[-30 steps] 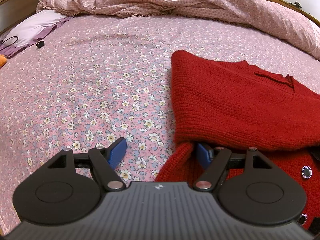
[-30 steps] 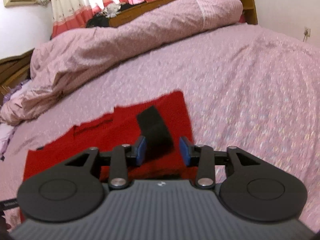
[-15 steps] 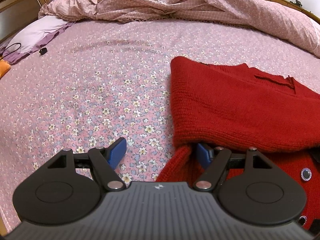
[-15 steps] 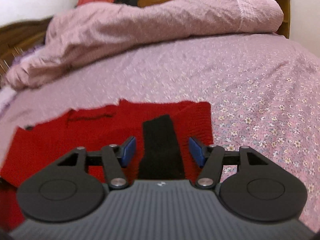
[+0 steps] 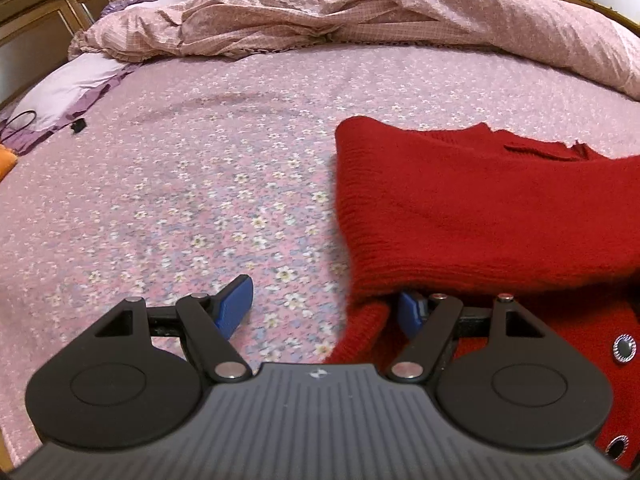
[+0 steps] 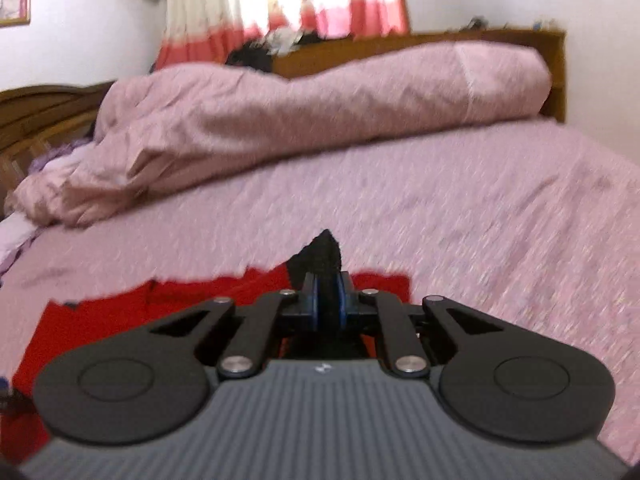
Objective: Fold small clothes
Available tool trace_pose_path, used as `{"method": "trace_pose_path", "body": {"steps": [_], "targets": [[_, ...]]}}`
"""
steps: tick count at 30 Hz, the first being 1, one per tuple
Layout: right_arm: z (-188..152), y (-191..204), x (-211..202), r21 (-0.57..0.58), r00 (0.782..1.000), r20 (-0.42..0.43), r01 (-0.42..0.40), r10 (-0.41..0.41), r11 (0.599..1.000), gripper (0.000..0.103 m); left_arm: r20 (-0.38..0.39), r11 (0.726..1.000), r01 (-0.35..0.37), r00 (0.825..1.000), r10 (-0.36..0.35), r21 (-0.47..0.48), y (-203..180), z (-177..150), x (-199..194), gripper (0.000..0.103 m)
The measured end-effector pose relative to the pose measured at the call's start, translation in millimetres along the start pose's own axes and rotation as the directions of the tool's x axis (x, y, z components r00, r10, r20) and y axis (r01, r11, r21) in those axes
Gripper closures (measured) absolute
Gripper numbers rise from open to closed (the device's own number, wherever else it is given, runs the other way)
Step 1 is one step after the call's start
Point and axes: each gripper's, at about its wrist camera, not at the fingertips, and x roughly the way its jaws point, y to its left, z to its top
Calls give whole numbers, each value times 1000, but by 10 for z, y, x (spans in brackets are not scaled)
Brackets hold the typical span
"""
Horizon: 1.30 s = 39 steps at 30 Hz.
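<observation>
A red knit cardigan lies partly folded on the flowered bedsheet, its silver buttons showing at the lower right. My left gripper is open at the garment's left edge. Its right fingertip is tucked under the folded red layer, and its left fingertip is over bare sheet. In the blurred right wrist view, my right gripper is shut on the cardigan's black cuff, which sticks up past the pads above the red cardigan.
A rumpled pink duvet is heaped along the far side of the bed, also long and rolled in the right wrist view. A lilac pillow and a small black object lie far left. A wooden headboard stands behind.
My right gripper's jaws have closed on the black cuff that lay between them, and the cuff now stands up off the cardigan. The left gripper has stayed in place, still open.
</observation>
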Motion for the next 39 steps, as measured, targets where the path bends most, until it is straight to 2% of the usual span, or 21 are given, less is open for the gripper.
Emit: {"method": "trace_pose_path", "body": {"steps": [2, 8, 11, 15, 19, 23, 28, 33, 39], "targets": [[15, -15, 55, -17, 999, 2, 32, -32, 999, 90, 6, 1000, 0, 1000, 0, 15, -42, 10, 24, 26], [-246, -156, 415, 23, 985, -149, 90, -85, 996, 90, -6, 1000, 12, 1000, -12, 20, -33, 36, 67, 26], [-293, -174, 415, 23, 987, -135, 94, -91, 995, 86, -22, 999, 27, 999, -26, 34, -15, 46, -7, 26], [-181, -183, 359, 34, 985, -155, 85, -79, 996, 82, -19, 996, 91, 996, -91, 23, 42, 66, -233, 26], [-115, -213, 155, 39, 986, -135, 104, -98, 994, 82, 34, 991, 128, 991, -129, 33, 29, 142, -459, 26], [-60, -161, -101, 28, 993, -99, 63, -60, 998, 81, 83, 983, 178, 980, -182, 51, -74, 258, -555, 26], [-144, -45, -161, -20, 993, -118, -5, 3, 1000, 78, 88, 974, 207, 973, -215, 91, -283, 313, -359, 26], [-352, -83, 37, -3, 983, -183, 14, -14, 1000, 78, 31, 975, 190, 980, -195, 115, -401, 283, 14, 26], [-482, -166, 84, 27, 990, -143, -11, 15, 1000, 78, 33, 971, 184, 981, -191, 152, -427, 223, 145, 25]]}}
